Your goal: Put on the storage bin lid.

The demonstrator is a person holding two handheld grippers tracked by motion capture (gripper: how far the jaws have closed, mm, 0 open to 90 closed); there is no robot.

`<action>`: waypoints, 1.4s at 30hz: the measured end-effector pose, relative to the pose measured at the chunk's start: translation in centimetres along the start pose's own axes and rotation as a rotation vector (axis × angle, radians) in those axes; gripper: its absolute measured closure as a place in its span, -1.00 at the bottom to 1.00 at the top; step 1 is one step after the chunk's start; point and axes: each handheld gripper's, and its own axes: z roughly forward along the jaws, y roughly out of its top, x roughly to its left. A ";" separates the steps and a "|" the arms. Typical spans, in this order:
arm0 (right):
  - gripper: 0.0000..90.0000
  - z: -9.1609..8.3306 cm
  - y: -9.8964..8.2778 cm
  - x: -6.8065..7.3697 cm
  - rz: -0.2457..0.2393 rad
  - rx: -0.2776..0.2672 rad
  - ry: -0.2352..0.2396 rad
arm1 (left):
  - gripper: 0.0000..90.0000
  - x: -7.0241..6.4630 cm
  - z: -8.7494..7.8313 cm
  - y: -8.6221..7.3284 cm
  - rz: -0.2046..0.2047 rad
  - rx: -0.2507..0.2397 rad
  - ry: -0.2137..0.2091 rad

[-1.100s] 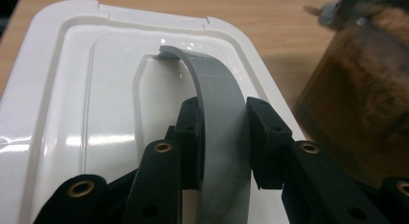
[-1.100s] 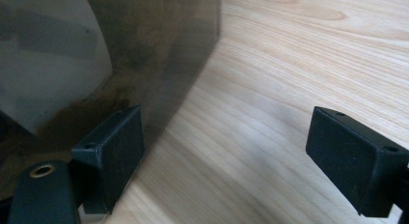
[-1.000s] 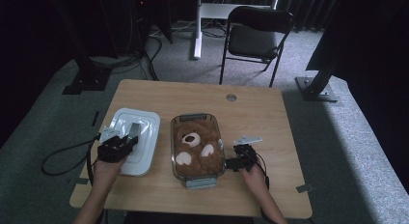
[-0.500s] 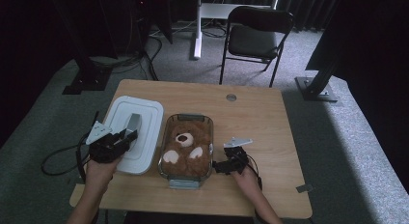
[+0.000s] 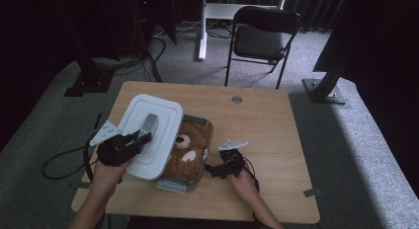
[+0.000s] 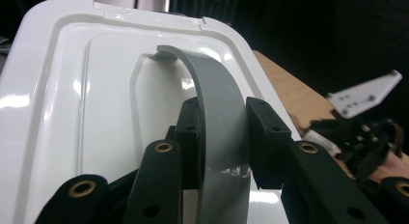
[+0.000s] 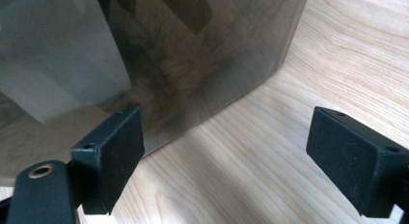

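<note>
A white lid (image 5: 148, 135) hangs tilted over the left part of a glass container (image 5: 207, 133), in which a brown teddy bear (image 5: 190, 150) lies. My left gripper (image 5: 141, 138) is shut on the lid's grey handle (image 5: 149, 124). In the left gripper view the pads clamp the grey handle (image 6: 222, 89) from both sides above the lid (image 6: 72, 89). My right gripper (image 5: 213, 169) stands open at the container's right side. In the right gripper view its left pad (image 7: 113, 147) rests against the container's glass wall (image 7: 193, 50) and its right pad (image 7: 357, 156) is over bare wood.
The wooden table (image 5: 267, 125) has a round hole (image 5: 236, 99) near its far edge. A black chair (image 5: 264, 39) stands behind the table. A cable (image 5: 62, 162) trails off the table's left side, and dark stands sit on the floor around it.
The lid has risen off the table and moved right, over the container's left part. The container has slid a little left, and the right gripper has moved left with it.
</note>
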 end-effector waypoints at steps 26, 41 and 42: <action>-0.73 1.0 1.1 0.0 0.014 0.007 -0.030 | 0.56 -1.2 3.6 0.0 0.034 0.101 -0.090; -0.73 0.1 0.4 -1.5 0.046 -0.001 -0.055 | 0.56 -0.8 6.5 -0.5 0.010 0.183 -0.091; -0.73 0.1 0.4 -1.6 0.046 -0.001 -0.055 | 0.56 -0.7 6.5 -0.7 -0.005 0.181 -0.085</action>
